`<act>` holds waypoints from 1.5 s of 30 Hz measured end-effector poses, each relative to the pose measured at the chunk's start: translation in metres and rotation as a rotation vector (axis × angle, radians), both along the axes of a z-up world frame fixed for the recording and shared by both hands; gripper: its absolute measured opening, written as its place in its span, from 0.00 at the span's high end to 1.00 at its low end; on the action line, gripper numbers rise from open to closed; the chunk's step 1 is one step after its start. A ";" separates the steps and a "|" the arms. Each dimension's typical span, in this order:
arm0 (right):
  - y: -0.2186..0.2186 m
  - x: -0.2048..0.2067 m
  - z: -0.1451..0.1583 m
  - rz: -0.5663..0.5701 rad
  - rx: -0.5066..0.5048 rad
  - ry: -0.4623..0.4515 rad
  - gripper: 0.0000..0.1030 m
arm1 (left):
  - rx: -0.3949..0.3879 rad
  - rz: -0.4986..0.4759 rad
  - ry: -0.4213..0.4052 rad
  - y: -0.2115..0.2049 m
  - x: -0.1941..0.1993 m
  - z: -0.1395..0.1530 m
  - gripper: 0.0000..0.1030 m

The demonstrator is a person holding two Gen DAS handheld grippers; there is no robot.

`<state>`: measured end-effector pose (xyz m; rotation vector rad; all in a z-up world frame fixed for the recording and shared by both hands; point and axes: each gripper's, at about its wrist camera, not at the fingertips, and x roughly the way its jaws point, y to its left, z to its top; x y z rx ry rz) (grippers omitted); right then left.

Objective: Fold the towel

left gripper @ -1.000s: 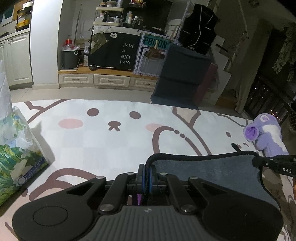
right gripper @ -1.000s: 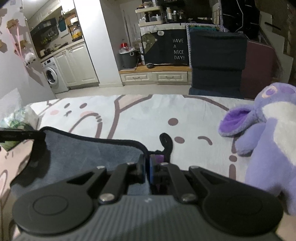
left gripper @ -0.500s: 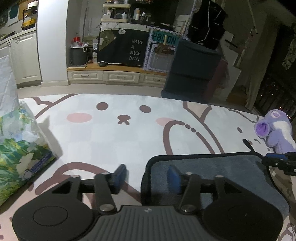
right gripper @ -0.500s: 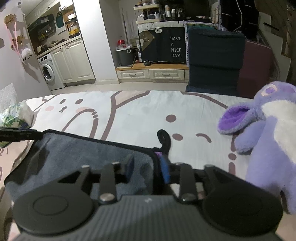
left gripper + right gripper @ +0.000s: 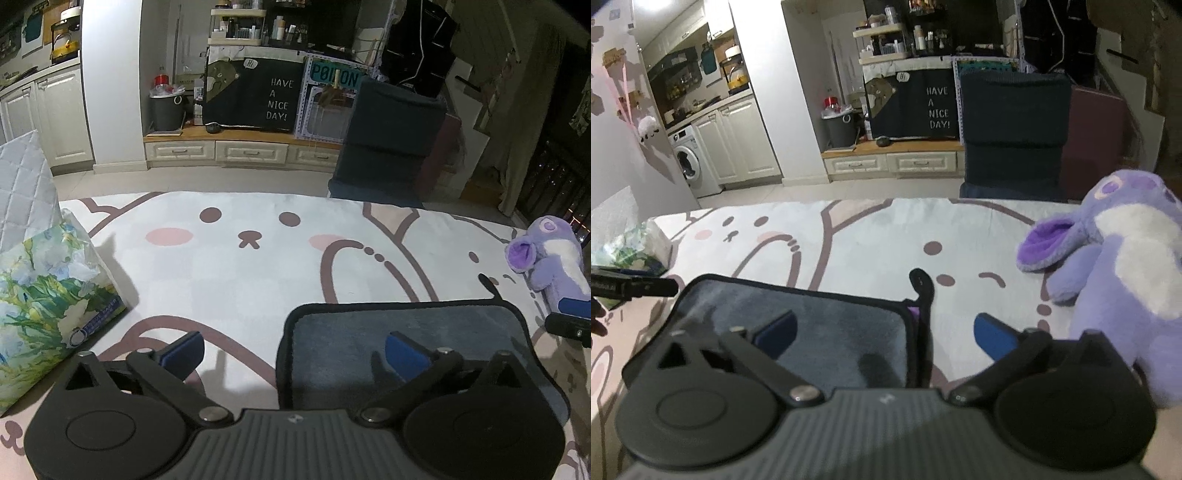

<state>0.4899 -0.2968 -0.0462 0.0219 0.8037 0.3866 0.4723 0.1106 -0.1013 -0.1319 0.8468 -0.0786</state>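
A grey towel (image 5: pixel 406 332) with black trim lies folded flat on the cartoon-print bed cover (image 5: pixel 258 273). My left gripper (image 5: pixel 295 350) is open and straddles the towel's left edge, its right pad over the cloth. The towel also shows in the right wrist view (image 5: pixel 827 317). My right gripper (image 5: pixel 886 332) is open and straddles the towel's right edge beside the black hanging loop (image 5: pixel 923 284). Neither gripper holds anything.
A purple plush toy (image 5: pixel 1115 266) lies close to the right of the right gripper, also in the left wrist view (image 5: pixel 550 258). A floral tissue pack (image 5: pixel 40 295) sits at the left. Beyond the bed's far edge are cabinets and a dark chair (image 5: pixel 391 140).
Both grippers were shut on the towel's front corners a second ago. They have opened wide and let go, and the towel now lies flat.
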 end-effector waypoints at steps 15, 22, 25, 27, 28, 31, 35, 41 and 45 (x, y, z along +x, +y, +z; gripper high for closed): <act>-0.001 -0.030 0.023 -0.033 -0.004 -0.006 0.00 | 0.031 0.002 -0.020 -0.014 -0.036 0.028 0.00; -0.005 -0.046 0.036 -0.051 -0.003 -0.015 0.00 | 0.029 0.008 -0.034 -0.022 -0.053 0.041 0.00; -0.006 -0.054 0.041 -0.058 0.001 -0.018 0.00 | 0.032 0.003 -0.036 -0.026 -0.061 0.047 0.00; -0.007 -0.061 0.044 -0.061 -0.002 -0.021 0.00 | 0.036 0.000 -0.037 -0.030 -0.067 0.050 0.00; -0.007 -0.064 0.046 -0.061 0.000 -0.023 0.00 | 0.037 -0.003 -0.037 -0.031 -0.070 0.052 0.00; -0.007 -0.072 0.050 -0.067 0.002 -0.031 0.00 | 0.047 -0.001 -0.046 -0.036 -0.080 0.058 0.00; -0.006 -0.085 0.057 -0.073 0.001 -0.041 0.00 | 0.048 0.007 -0.060 -0.039 -0.094 0.068 0.00; -0.004 -0.105 0.071 -0.071 -0.008 -0.064 0.00 | 0.061 0.024 -0.094 -0.043 -0.117 0.087 0.00; -0.005 -0.119 0.080 -0.064 -0.006 -0.080 0.00 | 0.069 0.020 -0.113 -0.046 -0.132 0.097 0.00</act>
